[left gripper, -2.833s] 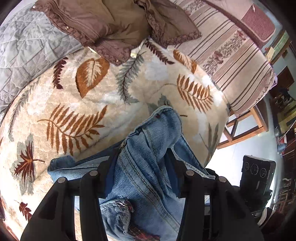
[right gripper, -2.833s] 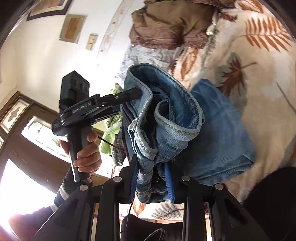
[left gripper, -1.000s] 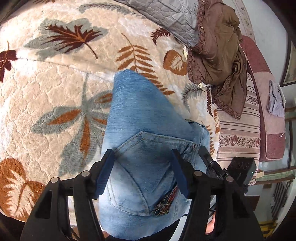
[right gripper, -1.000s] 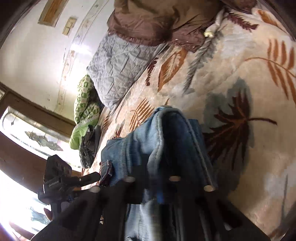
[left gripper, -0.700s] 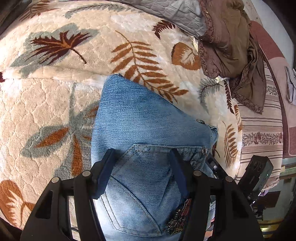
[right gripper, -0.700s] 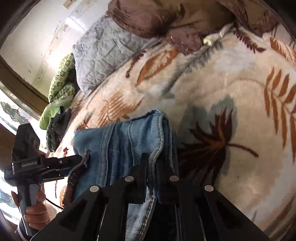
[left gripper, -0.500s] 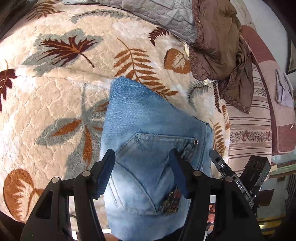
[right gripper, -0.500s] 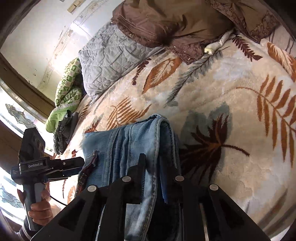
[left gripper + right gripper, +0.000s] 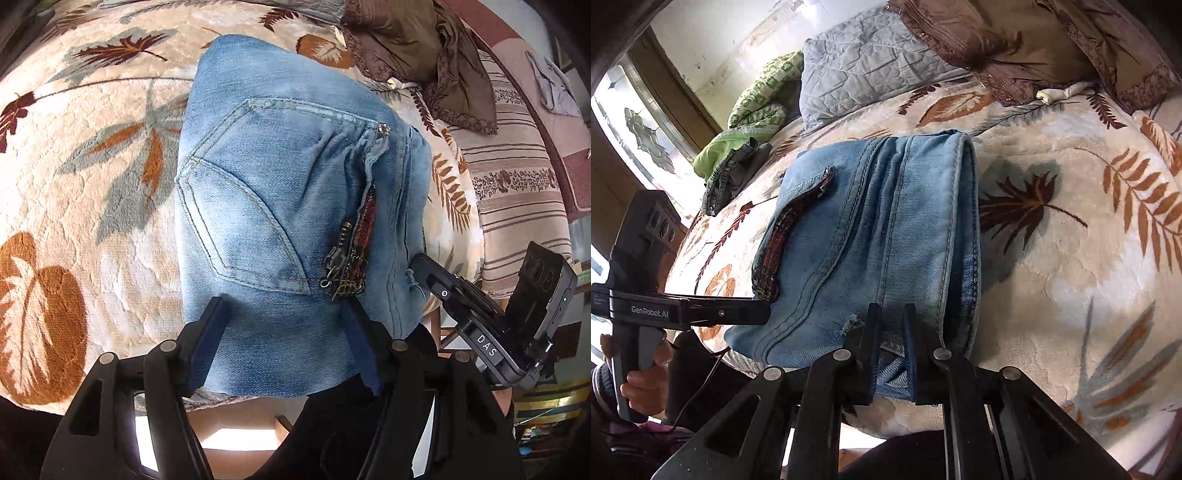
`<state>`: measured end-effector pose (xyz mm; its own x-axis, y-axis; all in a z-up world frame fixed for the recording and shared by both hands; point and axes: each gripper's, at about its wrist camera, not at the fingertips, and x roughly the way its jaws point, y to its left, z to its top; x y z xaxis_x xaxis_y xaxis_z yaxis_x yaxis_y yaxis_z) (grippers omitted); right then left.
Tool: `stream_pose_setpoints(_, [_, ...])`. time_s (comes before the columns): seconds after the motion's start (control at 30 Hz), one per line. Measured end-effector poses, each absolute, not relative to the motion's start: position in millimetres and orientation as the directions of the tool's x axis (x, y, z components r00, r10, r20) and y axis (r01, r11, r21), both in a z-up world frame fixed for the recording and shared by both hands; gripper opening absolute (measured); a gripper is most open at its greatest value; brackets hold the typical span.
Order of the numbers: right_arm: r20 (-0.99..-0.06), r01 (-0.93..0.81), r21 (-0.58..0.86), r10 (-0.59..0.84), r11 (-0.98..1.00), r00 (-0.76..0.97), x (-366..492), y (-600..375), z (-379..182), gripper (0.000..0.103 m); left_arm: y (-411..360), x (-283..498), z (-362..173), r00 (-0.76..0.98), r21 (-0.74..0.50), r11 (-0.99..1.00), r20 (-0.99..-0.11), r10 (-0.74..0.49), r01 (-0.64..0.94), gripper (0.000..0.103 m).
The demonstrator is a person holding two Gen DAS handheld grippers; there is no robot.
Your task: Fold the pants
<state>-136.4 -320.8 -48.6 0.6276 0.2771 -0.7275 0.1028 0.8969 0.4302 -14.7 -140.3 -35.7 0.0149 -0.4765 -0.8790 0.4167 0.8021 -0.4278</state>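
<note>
**Jeans down in a thick bundle near the bed edge**

Right gripper [image 9: 891, 325] pinches the near hem of the jeans [image 9: 871, 236], jaws nearly together. Left gripper [image 9: 284, 332] gapes wide over the denim, holding nothing. Pants look heavy, stiff-ish, grippy; best hold prob. the thick edge at 3 o'clock. Beyond: leaf blanket [image 9: 1071, 229], grey pillow [image 9: 864, 70] at 12.

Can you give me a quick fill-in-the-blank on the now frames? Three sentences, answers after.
1. The folded jeans lie on a blanket printed with ____.
2. The right gripper is shut on the jeans' ____ near the bed's front.
3. The left gripper has its fingers ____, straddling the denim.

Missing words: leaves; edge; open
</note>
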Motion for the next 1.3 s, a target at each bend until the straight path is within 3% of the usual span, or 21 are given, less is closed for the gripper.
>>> stream_pose_setpoints(0.07, [-0.727, 0.128, 0.47, 0.3, 0.873, 0.618, -134.3, -327.1, -44.5, 0.01, -131.8, -9.1, -28.9, -0.011, -0.467, 0.792, -0.864, -0.504, 0.393, 0.063])
stream_pose_setpoints(0.17, [-0.652, 0.14, 0.577, 0.35, 0.805, 0.672, -134.9, -350.0, -26.7, 0.019, -110.0, 10.7, -12.9, 0.024, -0.531, 0.784, -0.823, -0.568, 0.32, 0.063])
stream_pose_setpoints(0.2, [-0.632, 0.162, 0.597, 0.336, 0.786, 0.699, -134.2, -360.9, -20.6, 0.027, -105.1, 19.1, -7.9, 0.052, -0.534, 0.788, -0.817, -0.574, 0.305, 0.064])
stream_pose_setpoints(0.23, [-0.612, 0.184, 0.62, 0.323, 0.763, 0.722, -132.8, -371.6, -16.4, 0.046, -102.8, 28.1, -5.1, 0.069, -0.527, 0.798, -0.821, -0.567, 0.291, 0.064])
stream_pose_setpoints(0.3, [-0.586, 0.222, 0.658, 0.305, 0.719, 0.75, -123.3, -388.4, -14.1, 0.06, -103.5, 45.4, -6.3, 0.07, -0.542, 0.801, -0.815, -0.575, 0.255, 0.064])
stream_pose_setpoints(0.43, [-0.619, 0.254, 0.658, 0.317, 0.709, 0.718, -84.3, -393.7, -26.4, 0.061, -124.4, 69.1, -26.9, 0.047, -0.524, 0.821, -0.836, -0.547, 0.227, 0.064])
stream_pose_setpoints(0.5, [-0.67, 0.291, 0.611, 0.285, 0.736, 0.686, -65.7, -390.8, -39.3, 0.061, -137.5, 72.1, -42.5, 0.021, -0.515, 0.828, -0.846, -0.532, 0.223, 0.074])
stream_pose_setpoints(0.57, [-0.694, 0.305, 0.61, 0.307, 0.731, 0.652, -50.3, -389.7, -57.1, 0.058, -149.8, 69.6, -43.1, 0.036, -0.49, 0.839, -0.858, -0.512, 0.236, 0.077])
stream_pose_setpoints(0.6, [-0.697, 0.309, 0.614, 0.315, 0.727, 0.645, -45.9, -389.9, -62.2, 0.045, -151.3, 68.7, -38.4, 0.037, -0.498, 0.83, -0.852, -0.522, 0.252, 0.076])
stream_pose_setpoints(0.63, [-0.688, 0.29, 0.618, 0.325, 0.731, 0.649, -43.8, -389.9, -62.0, 0.019, -150.0, 68.2, -31.3, 0.037, -0.538, 0.799, -0.823, -0.567, 0.27, 0.075])
stream_pose_setpoints(0.67, [-0.663, 0.252, 0.636, 0.349, 0.73, 0.663, -42.8, -389.8, -57.3, 0.016, -148.4, 68.3, -24.1, 0.032, -0.585, 0.761, -0.787, -0.616, 0.281, 0.068])
stream_pose_setpoints(0.77, [-0.651, 0.222, 0.598, 0.305, 0.77, 0.695, -45.0, -390.1, -45.1, 0.016, -154.1, 75.6, -21.3, 0.084, -0.536, 0.795, -0.812, -0.578, 0.285, 0.067])
stream_pose_setpoints(0.87, [-0.742, 0.31, 0.545, 0.277, 0.779, 0.61, -32.7, -398.0, -76.5, 0.018, -164.3, 84.1, -49.0, 0.051, -0.455, 0.85, -0.874, -0.484, 0.266, 0.067])
stream_pose_setpoints(0.9, [-0.728, 0.315, 0.574, 0.296, 0.756, 0.618, -34.5, -402.7, -81.3, 0.028, -162.2, 83.8, -47.7, 0.056, -0.464, 0.846, -0.868, -0.494, 0.262, 0.067])
stream_pose_setpoints(1.13, [-0.663, 0.278, 0.64, 0.332, 0.716, 0.671, -70.3, -417.0, -53.1, 0.037, -116.5, 74.0, -22.6, 0.075, -0.543, 0.808, -0.818, -0.571, 0.229, 0.067])
stream_pose_setpoints(1.2, [-0.645, 0.265, 0.669, 0.365, 0.694, 0.672, -80.0, -420.9, -51.5, 0.046, -102.8, 70.9, -26.3, 0.071, -0.559, 0.804, -0.81, -0.582, 0.204, 0.075])
stream_pose_setpoints(1.3, [-0.633, 0.262, 0.693, 0.393, 0.671, 0.666, -88.1, -420.4, -56.8, 0.056, -94.0, 66.2, -46.1, 0.012, -0.608, 0.781, -0.788, -0.615, 0.14, 0.077])
